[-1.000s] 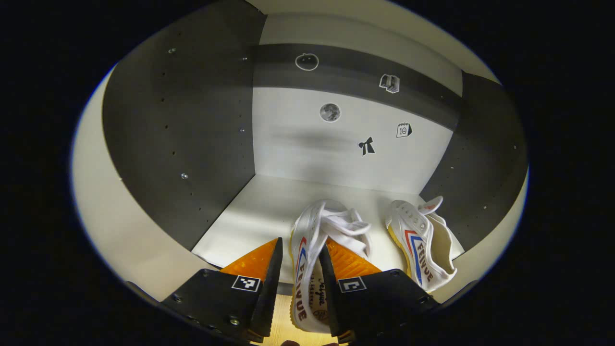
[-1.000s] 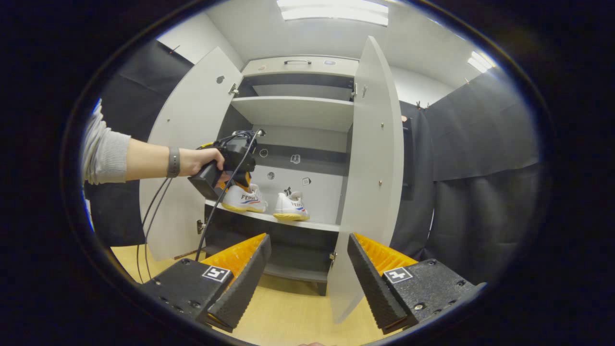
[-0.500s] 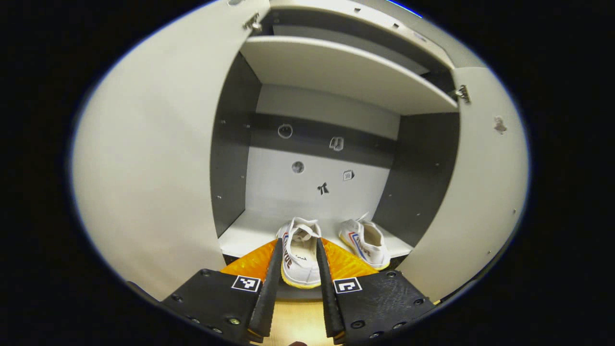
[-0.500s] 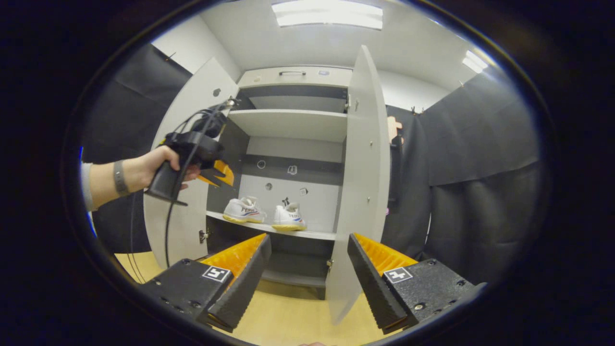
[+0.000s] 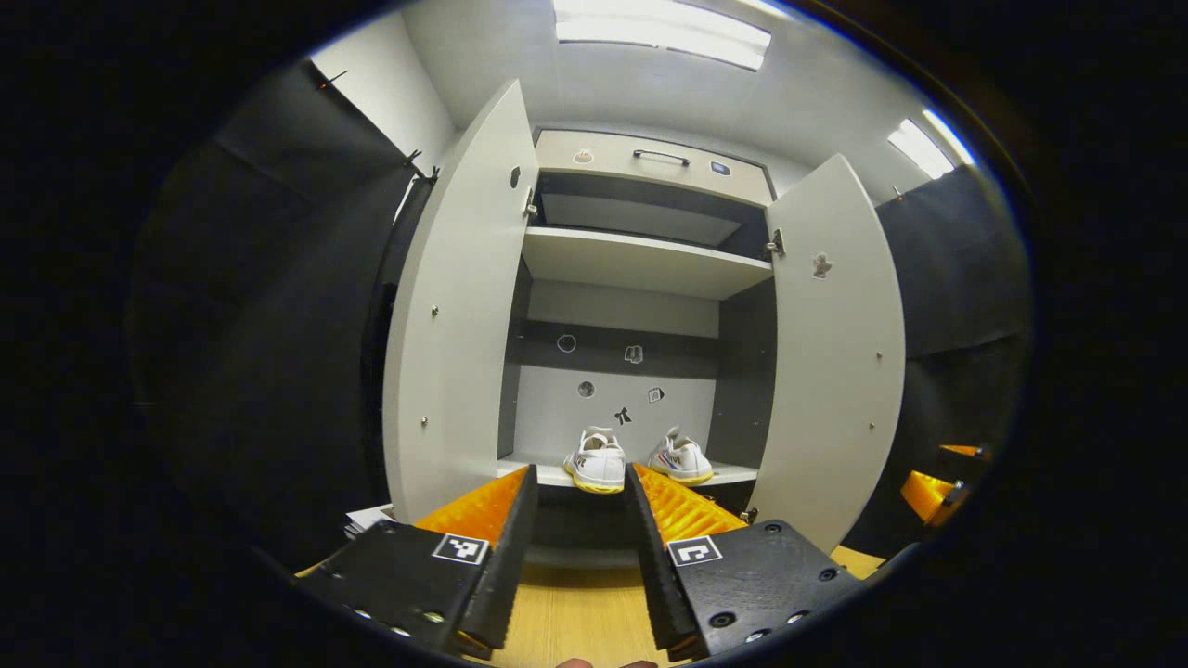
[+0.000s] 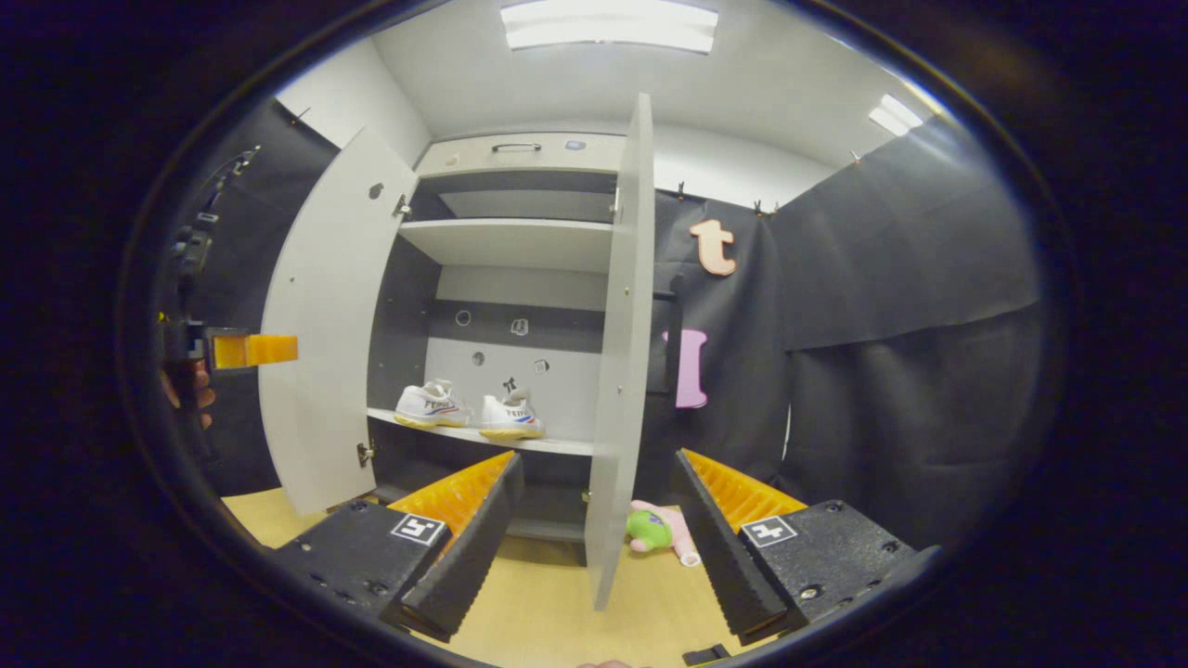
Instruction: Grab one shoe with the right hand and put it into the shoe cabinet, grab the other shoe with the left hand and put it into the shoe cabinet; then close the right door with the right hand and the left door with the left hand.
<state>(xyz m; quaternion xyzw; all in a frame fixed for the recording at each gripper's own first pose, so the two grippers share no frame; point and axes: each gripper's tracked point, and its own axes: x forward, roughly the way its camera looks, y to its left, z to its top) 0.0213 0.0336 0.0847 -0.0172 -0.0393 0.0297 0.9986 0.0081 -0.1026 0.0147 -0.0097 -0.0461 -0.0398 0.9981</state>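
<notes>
The right gripper hangs with its fingers spread wide and nothing between them, low in the right gripper view. Straight ahead, running up through the gap from lower centre to upper centre, is the free edge of the tall pale-grey right door, seen nearly edge-on and swung wide out toward us. That is the relation to watch: the door's long axis stands vertical, its edge lies dead in line with this gripper, and its hinge side is far back against the grey two-door shoe cabinet. My call: the right door comes first, and this hand is much the nearer one.

Left of that edge, mid-frame, the two white canvas low-top shoes sit side by side on the cabinet's pale middle shelf, so the stowing looks done. A small pink and green plush toy lies on the light wooden floor beyond the door's foot.

Over to the left gripper: also parted and empty, at the bottom centre of the left gripper view, aimed squarely into the cabinet, well back from it. The tall pale-grey left door stands open at left of centre, off to this gripper's side, not ahead of it.
</notes>
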